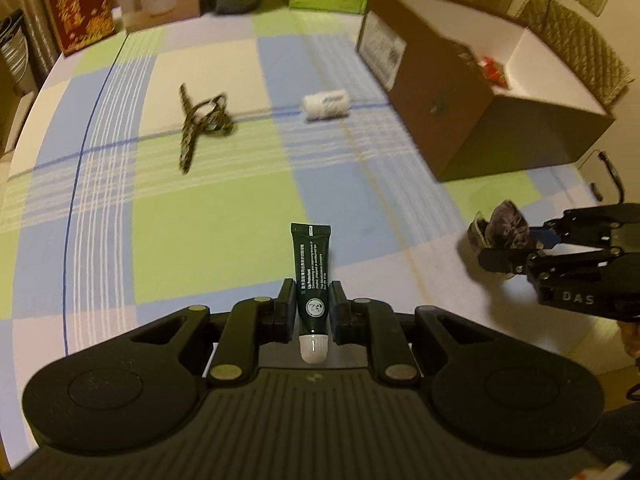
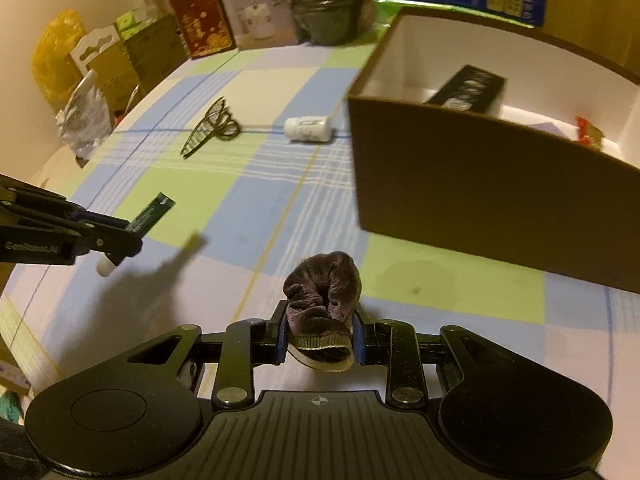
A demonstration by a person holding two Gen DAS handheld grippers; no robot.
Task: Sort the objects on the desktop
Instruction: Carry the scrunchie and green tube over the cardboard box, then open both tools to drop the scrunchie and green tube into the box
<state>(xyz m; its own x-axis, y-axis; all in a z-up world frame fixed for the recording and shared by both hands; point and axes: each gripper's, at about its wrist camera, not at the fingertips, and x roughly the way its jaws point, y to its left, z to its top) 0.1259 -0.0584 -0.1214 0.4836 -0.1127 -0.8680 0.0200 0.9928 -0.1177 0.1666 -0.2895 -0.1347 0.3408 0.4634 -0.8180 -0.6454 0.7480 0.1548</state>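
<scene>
My left gripper (image 1: 312, 300) is shut on a dark green tube with a white cap (image 1: 311, 268), held above the checked tablecloth; it also shows in the right wrist view (image 2: 150, 214). My right gripper (image 2: 320, 328) is shut on a dark purple velvet pouch (image 2: 324, 292), held above the table; it shows at the right in the left wrist view (image 1: 504, 230). A brown open box (image 2: 460, 184) stands at the right, with a black flat case (image 2: 468, 86) and a red packet (image 2: 586, 130) inside. A braided cord (image 1: 200, 124) and a white bottle on its side (image 1: 326, 105) lie on the cloth.
Boxes and a dark jar (image 2: 328, 4) line the table's far edge. A foil bag (image 2: 84, 116) and a yellow bag (image 2: 56, 52) sit at the left edge. A woven chair back (image 1: 572, 44) stands behind the brown box (image 1: 460, 92).
</scene>
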